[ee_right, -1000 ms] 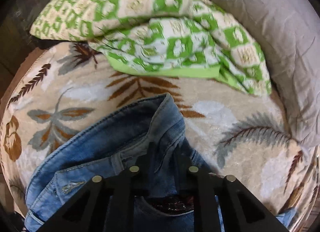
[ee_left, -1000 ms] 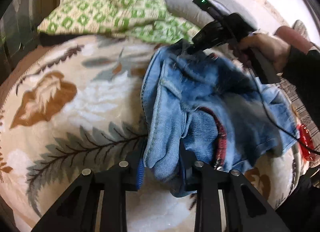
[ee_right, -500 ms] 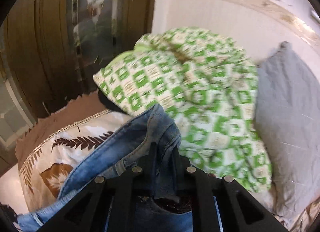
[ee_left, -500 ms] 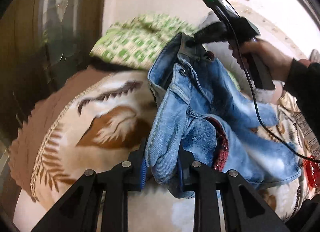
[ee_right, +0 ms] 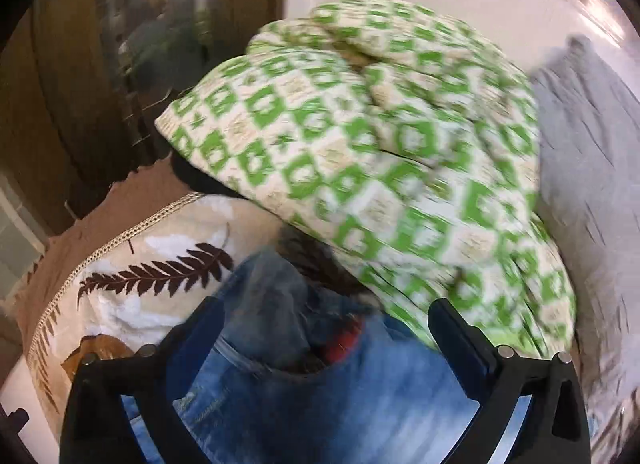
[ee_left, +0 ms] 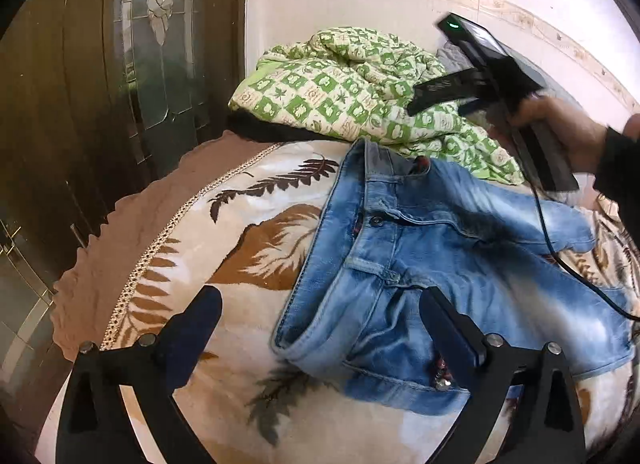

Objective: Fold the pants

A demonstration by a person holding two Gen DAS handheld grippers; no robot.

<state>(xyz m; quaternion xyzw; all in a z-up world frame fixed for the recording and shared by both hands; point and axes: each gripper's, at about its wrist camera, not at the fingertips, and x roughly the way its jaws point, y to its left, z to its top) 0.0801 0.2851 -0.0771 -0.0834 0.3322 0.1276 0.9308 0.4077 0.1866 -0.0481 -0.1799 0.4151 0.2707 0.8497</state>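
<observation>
Pants [ee_left: 420,264] lie across your bed's leaf-patterned blanket [ee_left: 224,256], long axis running from the waistband on the left toward the legs on the right. Faded blue denim, rumpled, with red lining showing inside. Your left gripper [ee_left: 320,312] and right gripper [ee_right: 324,320] both have fingers spreading apart, gripping nothing. Leg ends are cut off; your right view is blurred.
</observation>
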